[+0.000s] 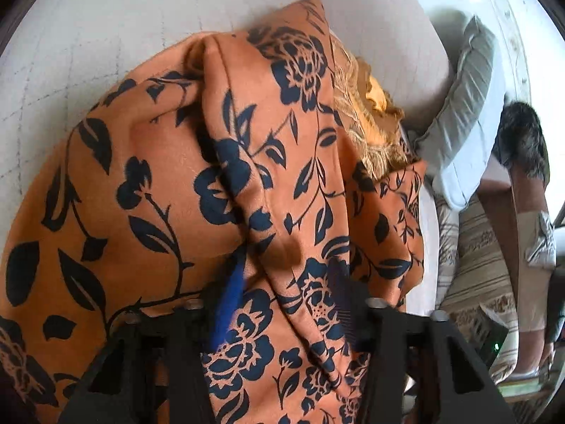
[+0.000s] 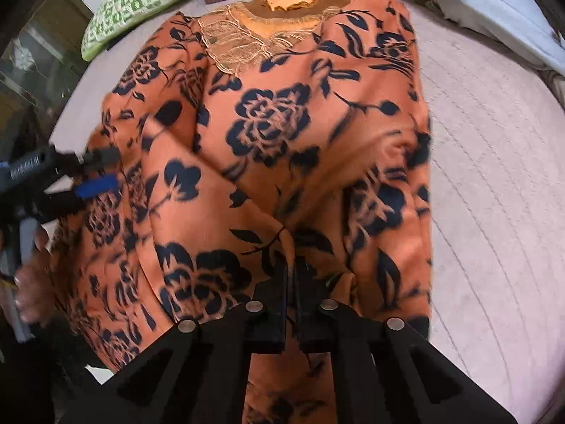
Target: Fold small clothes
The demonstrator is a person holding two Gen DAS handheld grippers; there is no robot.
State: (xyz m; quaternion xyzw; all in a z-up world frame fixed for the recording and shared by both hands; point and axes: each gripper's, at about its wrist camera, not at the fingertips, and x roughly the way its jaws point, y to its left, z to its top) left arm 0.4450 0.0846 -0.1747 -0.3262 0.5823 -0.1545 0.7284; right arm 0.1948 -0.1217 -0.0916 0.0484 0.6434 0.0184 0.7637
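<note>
An orange garment with a dark blue flower print lies spread on a pale quilted surface, its lace-trimmed neckline at the far end. My right gripper points down at the near middle, shut on a pinched peak of the fabric. My left gripper comes in from the left edge of the garment, with a fold of cloth between its blue pad and its black finger. In the left wrist view the garment fills the frame and a thick fold is bunched in the left gripper.
A green and white patterned cushion lies beyond the garment's far left corner. A grey-white pillow rests at the surface's far side. Beside that is a striped cover. A person's hand holds the left gripper.
</note>
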